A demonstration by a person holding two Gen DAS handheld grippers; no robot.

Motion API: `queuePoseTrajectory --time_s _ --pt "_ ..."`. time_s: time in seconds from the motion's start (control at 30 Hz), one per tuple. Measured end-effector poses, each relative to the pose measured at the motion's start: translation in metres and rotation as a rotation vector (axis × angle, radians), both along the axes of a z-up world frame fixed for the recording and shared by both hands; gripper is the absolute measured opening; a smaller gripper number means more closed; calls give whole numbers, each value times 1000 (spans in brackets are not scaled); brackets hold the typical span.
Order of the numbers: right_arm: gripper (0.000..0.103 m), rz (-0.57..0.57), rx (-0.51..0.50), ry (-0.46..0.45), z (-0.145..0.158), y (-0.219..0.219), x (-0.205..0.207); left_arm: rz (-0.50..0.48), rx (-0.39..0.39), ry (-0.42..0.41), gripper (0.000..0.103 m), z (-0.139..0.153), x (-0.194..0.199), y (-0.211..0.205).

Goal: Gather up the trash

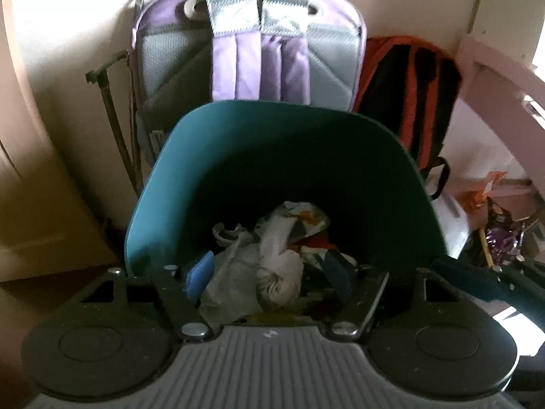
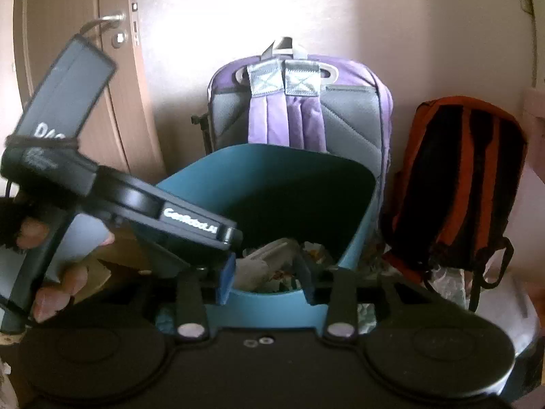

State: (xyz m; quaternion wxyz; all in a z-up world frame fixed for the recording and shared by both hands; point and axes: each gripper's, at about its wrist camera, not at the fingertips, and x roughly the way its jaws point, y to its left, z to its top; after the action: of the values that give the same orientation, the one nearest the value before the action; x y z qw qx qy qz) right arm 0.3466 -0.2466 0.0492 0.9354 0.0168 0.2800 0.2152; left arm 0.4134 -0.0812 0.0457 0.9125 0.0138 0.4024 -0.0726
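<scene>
A teal trash bin (image 1: pixel 160 204) stands on the floor, holding crumpled white paper, plastic film and printed wrappers (image 1: pixel 272 255). My left gripper (image 1: pixel 269 272) hangs over the bin's mouth, open. Its blue pads (image 1: pixel 199 274) stand apart on either side of the trash, which lies loose below them. In the right wrist view my right gripper (image 2: pixel 267 279) is open over the near rim of the bin (image 2: pixel 204 184), with the trash (image 2: pixel 259 266) beyond its fingertips. A hand holds the left gripper's body (image 2: pixel 190 221) at the left of that view.
A purple and grey backpack (image 1: pixel 259 51) leans on the wall right behind the bin, and an orange and black backpack (image 2: pixel 466 177) stands to its right. A door (image 2: pixel 112 68) is at the left. Loose wrappers (image 1: pixel 500 235) lie on the floor at the right.
</scene>
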Motion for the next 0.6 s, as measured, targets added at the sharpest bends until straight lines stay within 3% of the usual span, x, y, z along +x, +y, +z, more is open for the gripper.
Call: queuePoseTrajectory --time_s 0.33,0.6 --pt "50 -6 14 -44 22 -8 -31 -19 3 -138 71 27 -54 -1" --pt "59 -14 12 -95 36 -14 -54 -4 -41 -226 83 41 -99 12"
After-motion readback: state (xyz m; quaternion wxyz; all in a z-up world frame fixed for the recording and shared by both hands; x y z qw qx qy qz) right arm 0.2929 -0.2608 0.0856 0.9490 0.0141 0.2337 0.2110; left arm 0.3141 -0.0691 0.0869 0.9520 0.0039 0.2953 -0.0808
